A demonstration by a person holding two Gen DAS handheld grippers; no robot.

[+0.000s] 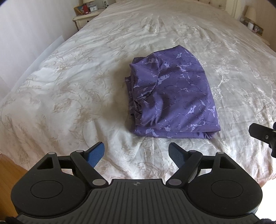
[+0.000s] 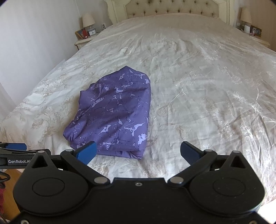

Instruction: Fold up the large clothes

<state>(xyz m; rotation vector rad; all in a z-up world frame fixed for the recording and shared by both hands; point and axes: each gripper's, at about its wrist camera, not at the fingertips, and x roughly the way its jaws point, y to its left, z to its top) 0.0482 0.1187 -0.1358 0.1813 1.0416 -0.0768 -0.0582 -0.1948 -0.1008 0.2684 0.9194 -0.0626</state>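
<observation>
Bedspread (image 1: pixel 69 86), cream and floral, is carrying the folded purple garment (image 1: pixel 172 96). Left gripper (image 1: pixel 137 153) and right gripper (image 2: pixel 138 151) are hovering spread apart, empty; only the right view is showing the tufted headboard (image 2: pixel 172 8).

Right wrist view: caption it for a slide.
Open right gripper above the bed, a folded purple garment just ahead.

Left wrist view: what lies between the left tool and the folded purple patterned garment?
Only bare cream floral bedspread lies between the open left tool and the folded purple patterned garment, seen in the left wrist view.
</observation>
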